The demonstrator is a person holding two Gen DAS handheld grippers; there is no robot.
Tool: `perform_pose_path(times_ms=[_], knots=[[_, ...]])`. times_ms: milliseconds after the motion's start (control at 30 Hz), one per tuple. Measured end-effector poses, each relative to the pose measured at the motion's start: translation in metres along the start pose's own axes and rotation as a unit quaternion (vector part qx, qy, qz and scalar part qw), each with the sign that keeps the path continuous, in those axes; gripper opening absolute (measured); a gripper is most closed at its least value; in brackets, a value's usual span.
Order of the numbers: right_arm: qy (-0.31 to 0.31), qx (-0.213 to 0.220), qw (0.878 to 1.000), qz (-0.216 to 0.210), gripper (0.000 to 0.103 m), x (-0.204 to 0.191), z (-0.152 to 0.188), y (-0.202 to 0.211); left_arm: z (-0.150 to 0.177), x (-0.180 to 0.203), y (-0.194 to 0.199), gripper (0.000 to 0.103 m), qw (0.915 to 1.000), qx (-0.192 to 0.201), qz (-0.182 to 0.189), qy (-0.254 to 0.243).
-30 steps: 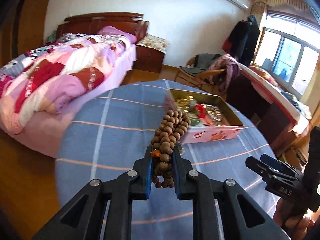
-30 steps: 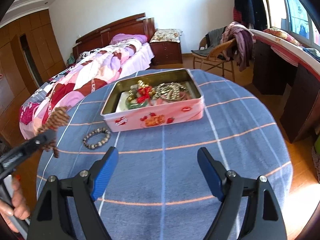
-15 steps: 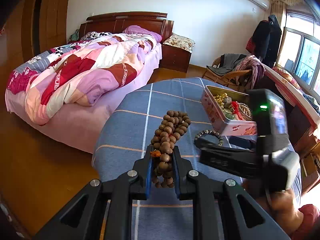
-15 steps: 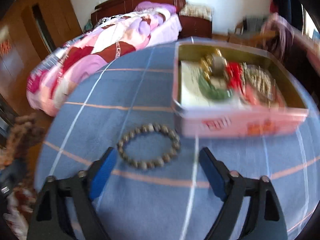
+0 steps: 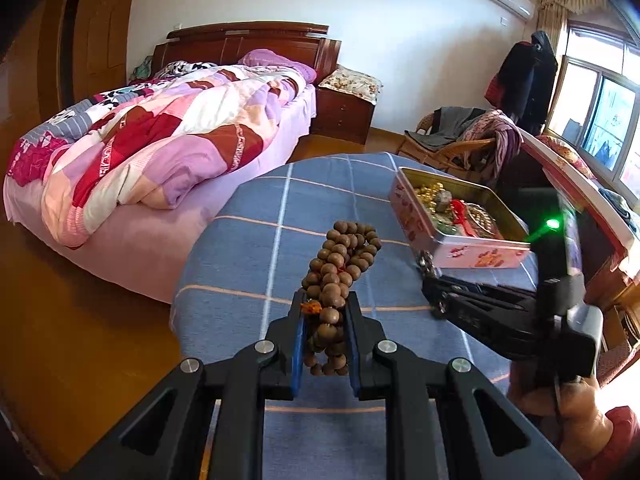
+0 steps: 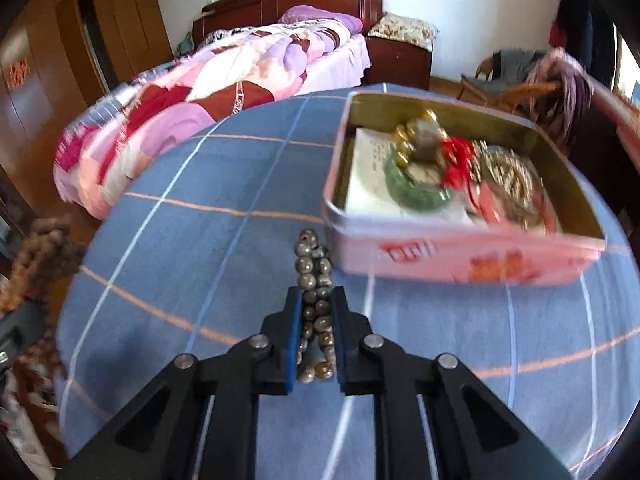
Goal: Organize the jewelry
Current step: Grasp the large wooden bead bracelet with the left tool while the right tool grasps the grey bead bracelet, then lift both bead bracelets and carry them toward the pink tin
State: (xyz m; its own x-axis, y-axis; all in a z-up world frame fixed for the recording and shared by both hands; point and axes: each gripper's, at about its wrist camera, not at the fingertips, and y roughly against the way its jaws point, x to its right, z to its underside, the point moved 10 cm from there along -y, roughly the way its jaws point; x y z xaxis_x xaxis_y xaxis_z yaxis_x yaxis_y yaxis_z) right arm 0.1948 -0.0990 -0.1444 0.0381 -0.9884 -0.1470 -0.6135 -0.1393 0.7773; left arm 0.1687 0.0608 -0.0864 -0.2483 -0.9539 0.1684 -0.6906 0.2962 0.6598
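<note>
behind stands a bed (image 5: 160,152) with a pink patchwork quilt. nearer, a round table (image 6: 240,184) in blue checked cloth carries a pink tin (image 6: 460,252) of gold and green jewelry. left gripper (image 5: 324,336) clamps a bunched string of brown wooden beads (image 5: 340,256). right gripper (image 6: 316,320) is closing on a grey-bead bracelet (image 6: 312,264), squeezed narrow just beside the tin.

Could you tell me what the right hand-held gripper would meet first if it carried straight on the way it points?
Probably the tablecloth: the right hand-held gripper, closing on the grey bead bracelet, points steeply down. The pink tin looks just right of that line, though depth is unclear.
</note>
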Motion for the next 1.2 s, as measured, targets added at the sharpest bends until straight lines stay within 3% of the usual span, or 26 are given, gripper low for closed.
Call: perform_pose_path(times_ms=[133,267,567,1200], knots=[[-0.043,0.022,0.998,-0.037,0.017,0.014,0.012,0.028,0.003,0.016,0.001,0.017,0.9999,-0.003,0.008,-0.010],[-0.060,0.050,0.996,-0.048,0.017,0.022,0.014,0.058,0.006,0.036,0.002,0.017,0.9996,-0.006,0.018,-0.022],[-0.064,0.107,0.992,-0.002,0.017,0.046,0.010,0.110,0.007,0.077,0.011,0.017,0.9978,-0.004,0.009,-0.066],[-0.060,0.125,0.990,0.031,0.017,0.062,0.031,0.134,0.017,0.101,0.018,0.017,0.9966,-0.012,0.007,-0.081]])
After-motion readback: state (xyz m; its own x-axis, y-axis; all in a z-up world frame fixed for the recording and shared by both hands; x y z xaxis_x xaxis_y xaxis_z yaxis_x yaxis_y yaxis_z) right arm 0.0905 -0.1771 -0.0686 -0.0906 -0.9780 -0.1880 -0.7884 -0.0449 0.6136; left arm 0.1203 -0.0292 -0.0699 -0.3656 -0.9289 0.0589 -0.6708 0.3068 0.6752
